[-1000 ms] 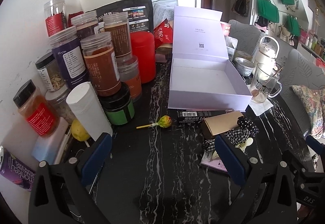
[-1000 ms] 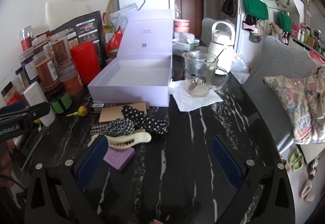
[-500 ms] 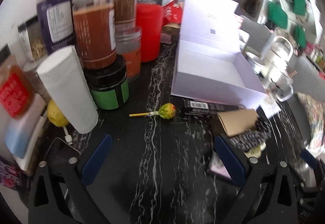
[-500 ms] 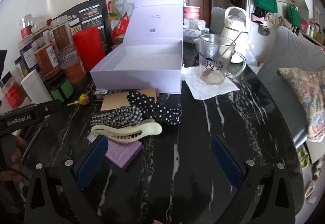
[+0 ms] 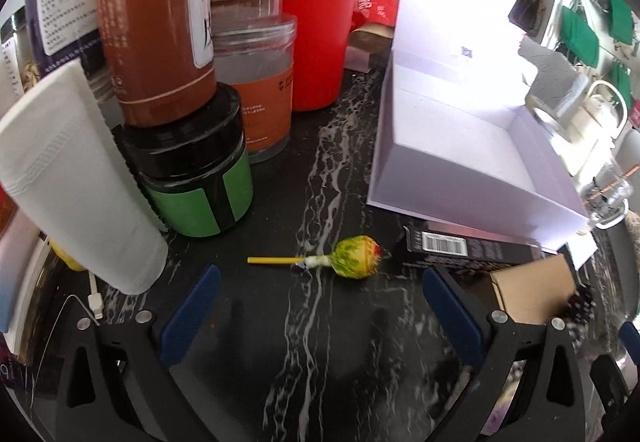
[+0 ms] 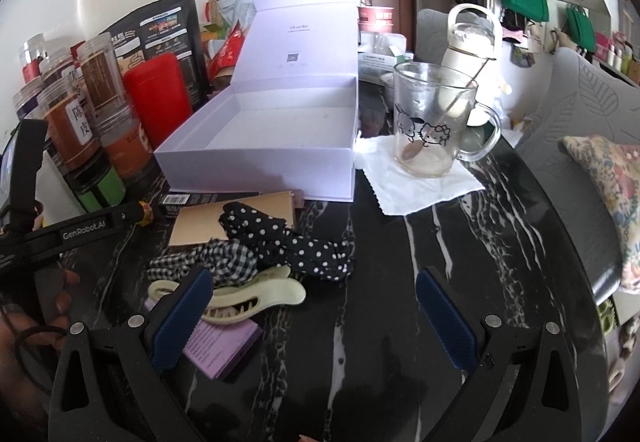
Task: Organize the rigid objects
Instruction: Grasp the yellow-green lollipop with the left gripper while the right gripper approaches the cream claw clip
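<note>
The left gripper (image 5: 318, 302) hangs low with its jaws spread wide, framing the lollipop (image 5: 352, 257) at centre frame, likely to straddle it for a pick. The right gripper (image 6: 308, 314), jaws also apart and empty, waits at lower centre near the hair clip (image 6: 240, 298), while the open lilac box (image 6: 276, 145) above it probably serves as the destination
</note>
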`<move>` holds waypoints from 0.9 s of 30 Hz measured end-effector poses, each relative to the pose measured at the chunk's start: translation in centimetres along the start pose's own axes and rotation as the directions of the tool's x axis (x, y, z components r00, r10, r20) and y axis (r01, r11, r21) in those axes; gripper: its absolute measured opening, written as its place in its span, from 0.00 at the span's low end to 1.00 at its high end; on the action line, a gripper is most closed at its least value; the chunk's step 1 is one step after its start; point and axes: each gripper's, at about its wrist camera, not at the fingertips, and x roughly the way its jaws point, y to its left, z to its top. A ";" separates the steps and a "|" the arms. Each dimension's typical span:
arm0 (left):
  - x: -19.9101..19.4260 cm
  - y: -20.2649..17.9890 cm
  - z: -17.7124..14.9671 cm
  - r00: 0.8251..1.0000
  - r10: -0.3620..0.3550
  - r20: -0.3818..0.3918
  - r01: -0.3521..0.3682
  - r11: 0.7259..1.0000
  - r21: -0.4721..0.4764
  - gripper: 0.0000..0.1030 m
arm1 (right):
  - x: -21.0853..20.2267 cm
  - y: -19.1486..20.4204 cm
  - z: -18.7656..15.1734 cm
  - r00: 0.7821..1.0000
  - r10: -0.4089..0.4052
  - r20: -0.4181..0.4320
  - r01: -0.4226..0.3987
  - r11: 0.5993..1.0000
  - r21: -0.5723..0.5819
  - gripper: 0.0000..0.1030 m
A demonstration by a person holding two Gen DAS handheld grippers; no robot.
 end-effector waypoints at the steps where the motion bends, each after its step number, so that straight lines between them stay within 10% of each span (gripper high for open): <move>1: 0.3 0.1 0.1 1.000 0.006 -0.003 -0.006 1.000 -0.001 1.00 | 0.3 0.0 0.1 1.000 0.003 -0.003 -0.003 1.000 0.000 1.00; 20: 3.8 -0.1 0.9 0.997 0.055 -0.047 -0.054 0.998 0.024 1.00 | 2.4 -0.8 0.8 0.999 0.023 -0.039 -0.023 1.000 0.017 1.00; 27: 3.5 -0.5 0.9 0.997 0.069 -0.030 -0.067 0.996 0.056 0.78 | 2.5 -0.9 0.7 0.999 0.025 -0.045 -0.024 0.999 0.021 1.00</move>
